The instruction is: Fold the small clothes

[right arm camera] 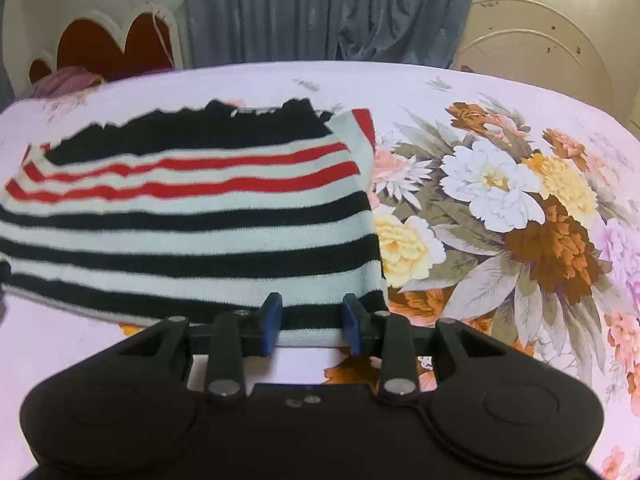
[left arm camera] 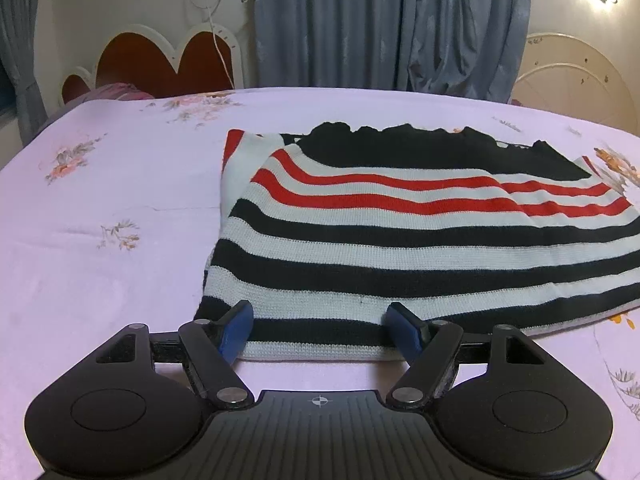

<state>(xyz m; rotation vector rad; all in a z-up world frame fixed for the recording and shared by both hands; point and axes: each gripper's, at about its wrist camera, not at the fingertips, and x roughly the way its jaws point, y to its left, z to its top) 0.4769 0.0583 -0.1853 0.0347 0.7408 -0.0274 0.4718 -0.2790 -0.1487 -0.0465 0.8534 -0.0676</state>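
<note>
1. Striped knit sweater (left arm camera: 400,248) lies flat on the bed (left arm camera: 100,272), on a pink floral bedsheet (right arm camera: 500,92). Black/white bands at the near hem, red/white bands further up, solid black section at the far end with a ragged-looking edge.
2. Sweater looks already folded: a striped flap (left arm camera: 244,160) sticks out from under the top layer at the far left corner in the left wrist view.
3. Left gripper (left arm camera: 320,328): jaws spread wide, sitting at the near hem, towards its left corner. Blue fingertips (left arm camera: 236,332) overlap the hem fabric on either side; hem runs between them. No pinch visible.
4. Right gripper (right arm camera: 312,322): jaws narrower, set at the near hem close to its right corner. Hem's white edge band sits between the blue fingertips (right arm camera: 272,320), with a clear gap either side. Cannot tell whether fabric is touched from below.
5. Right of the sweater in the right wrist view: large flower print (right arm camera: 500,208) on the sheet, white, yellow, orange blooms.
6. Beyond the bed: grey-blue curtains (left arm camera: 380,20), red heart-shaped headboard (left arm camera: 160,60) with white trim, cream round-framed piece (right arm camera: 532,44) at right.
7. Pinkish bundle of cloth (right arm camera: 66,78) at the far left bed edge, near the headboard.
</note>
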